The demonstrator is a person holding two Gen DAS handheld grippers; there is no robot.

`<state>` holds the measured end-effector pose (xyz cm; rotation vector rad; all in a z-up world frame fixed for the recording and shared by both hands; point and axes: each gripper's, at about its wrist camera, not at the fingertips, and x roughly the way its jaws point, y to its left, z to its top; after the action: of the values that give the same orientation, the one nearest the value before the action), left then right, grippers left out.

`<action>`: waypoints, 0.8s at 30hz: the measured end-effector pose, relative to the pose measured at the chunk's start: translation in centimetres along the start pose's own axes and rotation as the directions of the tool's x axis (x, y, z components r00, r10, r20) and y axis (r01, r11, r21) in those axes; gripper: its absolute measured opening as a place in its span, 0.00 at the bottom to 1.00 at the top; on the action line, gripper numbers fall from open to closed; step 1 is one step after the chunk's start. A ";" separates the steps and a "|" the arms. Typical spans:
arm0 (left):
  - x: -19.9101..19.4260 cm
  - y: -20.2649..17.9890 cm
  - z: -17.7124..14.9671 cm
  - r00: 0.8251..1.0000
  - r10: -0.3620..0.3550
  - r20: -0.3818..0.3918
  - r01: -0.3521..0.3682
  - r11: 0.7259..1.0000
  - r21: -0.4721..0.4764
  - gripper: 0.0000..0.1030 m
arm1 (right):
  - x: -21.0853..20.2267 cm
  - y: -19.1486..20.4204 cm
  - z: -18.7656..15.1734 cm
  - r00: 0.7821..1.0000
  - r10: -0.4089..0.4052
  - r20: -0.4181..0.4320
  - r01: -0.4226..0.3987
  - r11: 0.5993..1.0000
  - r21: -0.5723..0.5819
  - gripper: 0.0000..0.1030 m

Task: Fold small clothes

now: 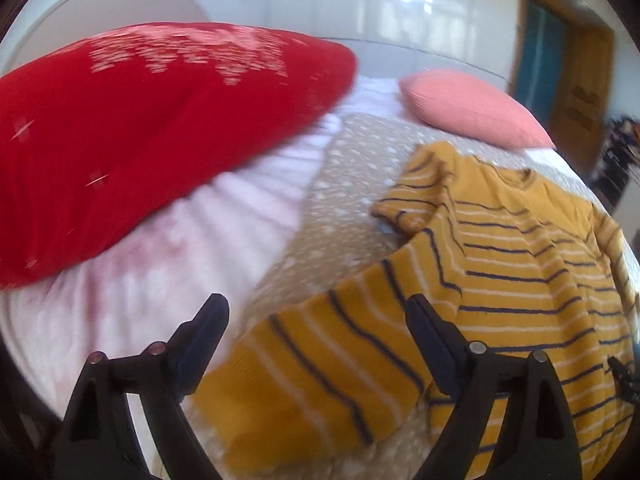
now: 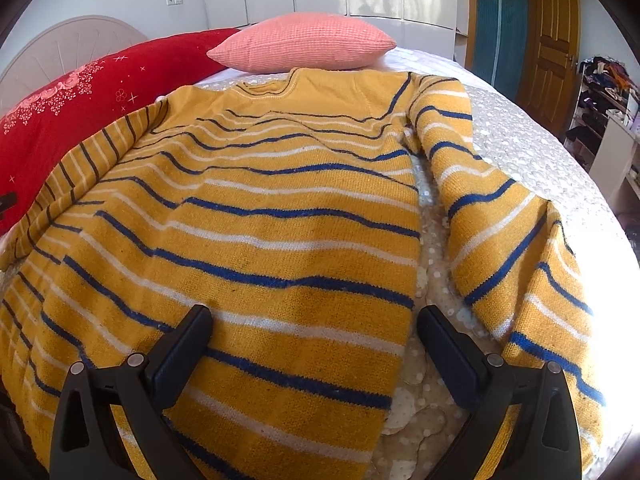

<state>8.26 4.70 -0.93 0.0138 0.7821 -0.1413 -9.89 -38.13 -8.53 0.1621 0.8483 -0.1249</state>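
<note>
A mustard-yellow sweater with blue and white stripes (image 2: 280, 208) lies spread flat on the bed, neck toward the pillows. Its right sleeve (image 2: 508, 232) lies alongside the body. In the left wrist view the sweater (image 1: 500, 272) lies to the right, with its left sleeve (image 1: 312, 364) stretched out toward the camera. My left gripper (image 1: 320, 312) is open and empty, just above that sleeve's end. My right gripper (image 2: 316, 320) is open and empty, low over the sweater's lower right edge.
A large red pillow (image 1: 132, 140) lies left of the sweater on a white blanket (image 1: 192, 248). A pink pillow (image 2: 304, 44) lies beyond the collar. The beige dotted bedspread (image 2: 532, 152) extends right to the bed edge. A wooden door (image 2: 556, 44) and shelves (image 2: 604, 96) stand beyond.
</note>
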 end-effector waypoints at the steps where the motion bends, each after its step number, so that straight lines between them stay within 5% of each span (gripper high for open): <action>1: 1.0 -0.4 0.6 0.999 -0.033 -0.021 0.034 0.999 0.032 0.87 | 0.0 0.0 0.0 1.000 0.003 -0.005 -0.003 1.000 0.003 1.00; 3: 2.7 -1.3 0.7 0.995 -0.076 -0.064 0.080 0.995 0.065 0.86 | 0.0 0.0 0.0 1.000 0.005 -0.011 -0.005 1.000 0.006 1.00; 4: 3.5 -1.6 0.8 0.991 -0.083 -0.104 0.092 0.993 0.078 0.76 | 0.0 0.0 0.0 1.000 0.005 -0.008 -0.005 1.000 0.005 1.00; 5: 4.6 -1.8 0.9 0.982 -0.081 -0.170 0.097 0.991 0.090 0.34 | 0.0 0.0 0.0 1.000 0.004 -0.005 -0.004 1.000 0.004 1.00; 6: 5.0 -1.7 0.9 0.975 -0.070 -0.211 0.089 0.992 0.084 0.10 | 0.0 0.0 0.0 1.000 0.003 -0.001 -0.003 1.000 0.003 1.00; 8: 4.9 -0.5 0.6 0.971 -0.055 -0.231 0.069 0.996 0.052 0.03 | 0.0 0.0 0.0 1.000 0.004 -0.003 -0.004 1.000 0.003 1.00; 12: 2.6 4.1 1.0 0.981 0.057 -0.184 -0.073 0.994 -0.086 0.03 | 0.0 -0.1 0.0 1.000 0.008 -0.016 -0.008 1.000 0.004 1.00; 15: 0.9 7.1 0.9 0.961 0.229 -0.155 -0.251 0.957 -0.144 0.04 | 0.0 -0.1 0.0 1.000 0.007 -0.010 -0.007 1.000 0.004 1.00; 18: -0.1 9.2 0.3 0.943 0.281 -0.178 -0.316 0.925 -0.212 0.10 | 0.0 -0.1 0.0 1.000 0.007 -0.008 -0.006 1.000 0.003 1.00; 21: -1.8 9.6 -0.3 0.952 0.261 -0.160 -0.296 0.921 -0.254 0.19 | 0.0 -0.2 0.0 1.000 0.007 -0.006 -0.007 1.000 0.003 1.00; 24: -4.5 8.0 -0.5 0.977 0.189 -0.101 -0.210 0.938 -0.276 0.52 | 0.0 -0.2 0.0 1.000 0.008 -0.008 -0.008 1.000 0.004 1.00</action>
<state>5.85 13.19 1.52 -0.1759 0.8637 0.1679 -9.87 -38.32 -8.56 0.1693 0.8551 -0.1184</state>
